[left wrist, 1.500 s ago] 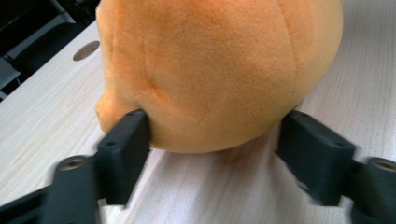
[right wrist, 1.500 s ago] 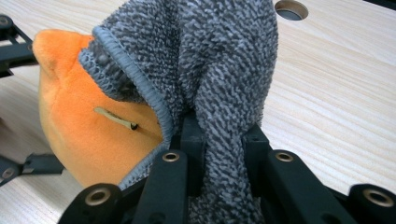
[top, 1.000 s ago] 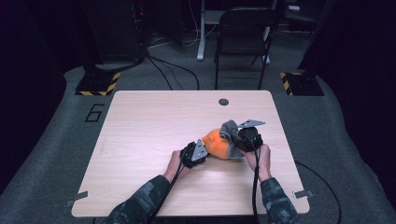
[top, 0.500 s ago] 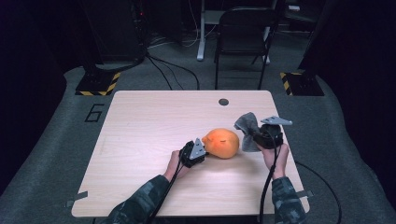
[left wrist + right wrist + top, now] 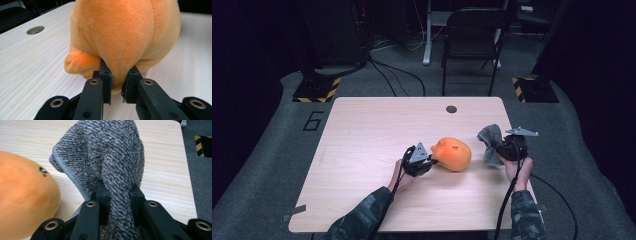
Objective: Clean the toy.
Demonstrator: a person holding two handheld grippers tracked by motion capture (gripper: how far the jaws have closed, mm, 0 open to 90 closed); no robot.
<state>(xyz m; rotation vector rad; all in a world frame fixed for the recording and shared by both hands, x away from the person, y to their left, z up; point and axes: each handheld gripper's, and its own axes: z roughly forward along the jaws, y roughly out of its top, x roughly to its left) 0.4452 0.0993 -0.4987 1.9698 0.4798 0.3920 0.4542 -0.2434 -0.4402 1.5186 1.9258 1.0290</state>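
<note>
On the light wooden table (image 5: pixel 362 150), near its middle and a little toward the person's side, lies a round orange plush toy (image 5: pixel 453 153) with a soft, fuzzy surface. The left gripper (image 5: pixel 430 161) is at the left side of this toy, and its two black jaws are clamped on a fold of the orange fabric. From the left gripper view, the left gripper (image 5: pixel 117 85) pinches the lower edge of the orange plush toy (image 5: pixel 125 35), with the plush bulging between the two pads, and a small stubby part of the toy sticks out at the left, just above the tabletop. The jaws have just been closing on it, and the fabric is between them.

To the right of the toy, apart from it, the right gripper (image 5: pixel 498 148) grasps a grey woven terry cloth (image 5: pixel 489 142), which hangs bunched up over the table near the right edge. From the right gripper view, the right gripper (image 5: pixel 118 195) squeezes a thick fold of the grey cloth (image 5: pixel 112 157) between its jaws, and the cloth rises above them with its stitched hem (image 5: pixel 72 177) at the left. The orange toy (image 5: pixel 25 195) is at the left side of that view, with a small dark mark on its surface.

A round dark hole (image 5: pixel 451 109) is in the table near its far edge.
</note>
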